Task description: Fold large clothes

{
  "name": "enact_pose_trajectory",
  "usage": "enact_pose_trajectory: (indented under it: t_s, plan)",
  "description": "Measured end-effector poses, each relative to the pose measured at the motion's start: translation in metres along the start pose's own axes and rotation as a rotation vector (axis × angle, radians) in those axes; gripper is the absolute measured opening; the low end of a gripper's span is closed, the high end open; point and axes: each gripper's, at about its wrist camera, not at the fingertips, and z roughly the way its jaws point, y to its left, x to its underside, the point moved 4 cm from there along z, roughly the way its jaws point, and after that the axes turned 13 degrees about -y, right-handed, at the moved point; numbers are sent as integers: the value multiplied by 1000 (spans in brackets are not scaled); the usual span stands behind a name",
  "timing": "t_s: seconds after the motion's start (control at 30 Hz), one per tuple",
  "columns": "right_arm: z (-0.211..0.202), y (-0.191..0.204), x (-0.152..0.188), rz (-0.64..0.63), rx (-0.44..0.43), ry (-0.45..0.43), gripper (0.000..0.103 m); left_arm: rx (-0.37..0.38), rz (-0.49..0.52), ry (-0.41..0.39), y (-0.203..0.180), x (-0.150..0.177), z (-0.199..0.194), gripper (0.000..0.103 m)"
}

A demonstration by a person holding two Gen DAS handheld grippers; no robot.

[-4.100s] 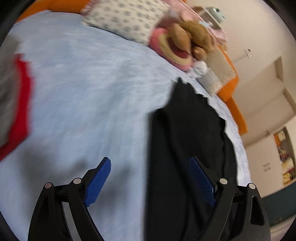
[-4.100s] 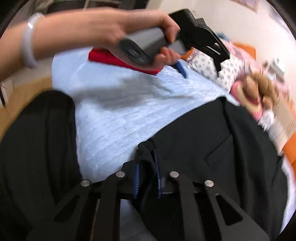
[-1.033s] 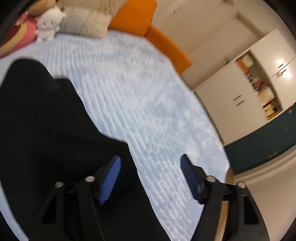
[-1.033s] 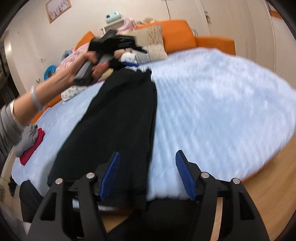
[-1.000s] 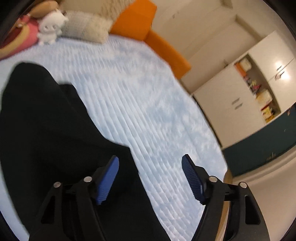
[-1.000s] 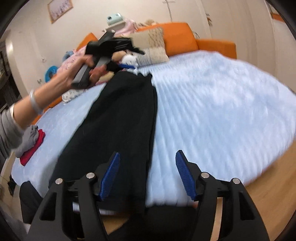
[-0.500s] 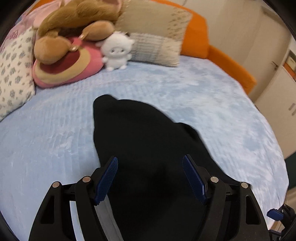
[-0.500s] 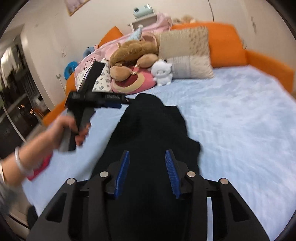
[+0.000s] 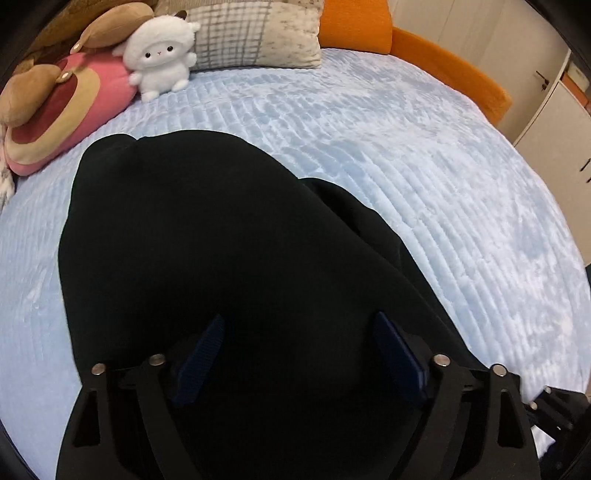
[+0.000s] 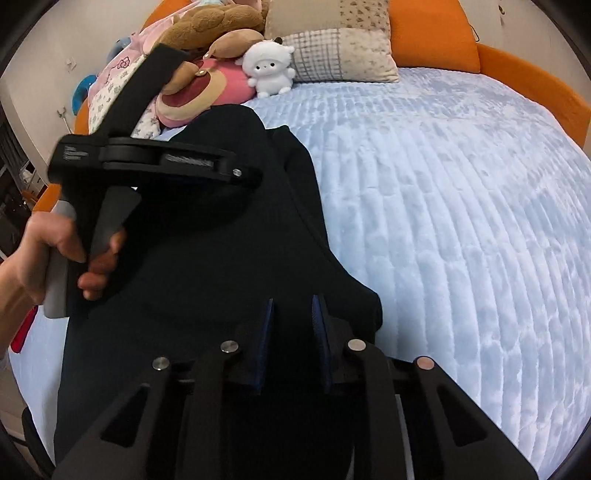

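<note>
1. Black garment point(image 9: 207, 236) lies lengthwise on the pale blue bedspread point(image 9: 424, 155), far end rounded and pointing toward the pillows; a second black layer shows along its right edge
2. Left gripper point(image 9: 295, 354) sits low over the near part of the garment, blue pads spread wide with black cloth showing between them; whether the pads touch the cloth cannot be told
3. Right gripper point(image 10: 291, 332), at the garment's near right edge, has its pads drawn close with a band of black fabric between them; it looks pinched on the cloth
4. From the right wrist view, the left hand point(image 10: 55, 254) grips the other tool's handle over the garment's left side
5. Beyond the garment's far end: white plush toy point(image 9: 159, 55), a pink and red round cushion point(image 9: 55, 118) to its left, a grey checked pillow point(image 9: 255, 33) to its right
6. Orange headboard point(image 10: 432, 33) rims the bedspread behind the pillows
</note>
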Motion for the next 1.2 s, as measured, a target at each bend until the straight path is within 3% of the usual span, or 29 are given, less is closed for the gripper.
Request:
enact_pose_trajectory:
  t_s: [0.13,0.2,0.27,0.4,0.5,0.57,0.67,0.73,0.83,1.07,1.13,1.2]
  plan:
    - [-5,14,-3,-86,40,-15,24,53,-25,-5,8,-6,-14,88]
    - [-19,20,-6,-113,29,-33,32,51,-19,-38,12,-12,-35,88]
    - [-48,27,-10,-113,-20,-87,47,58,8,-104,15,-19,-71,88]
    - [-88,41,0,-177,-61,-141,56,138,41,-172,15,-5,-136,90]
    - [-94,46,13,-215,-81,-120,53,244,62,-175,6,30,-165,93]
    - [-85,42,27,-229,-83,-69,34,344,58,-171,-3,56,-174,93]
    - [-69,30,42,-203,-77,-11,27,440,47,-177,-12,98,-179,93]
    - [-58,21,48,-162,-95,6,26,450,63,-145,-19,129,-166,93]
    - [-52,18,49,-148,-108,13,26,377,86,-62,-19,159,-137,92]
    - [-56,24,47,-189,-91,-12,26,281,141,-121,-32,169,-144,92]
    - [-72,31,47,-202,-104,-44,29,313,78,-149,-34,173,-162,92]
    - [-102,42,47,-199,-182,-91,29,394,-9,-176,-37,184,-189,92]
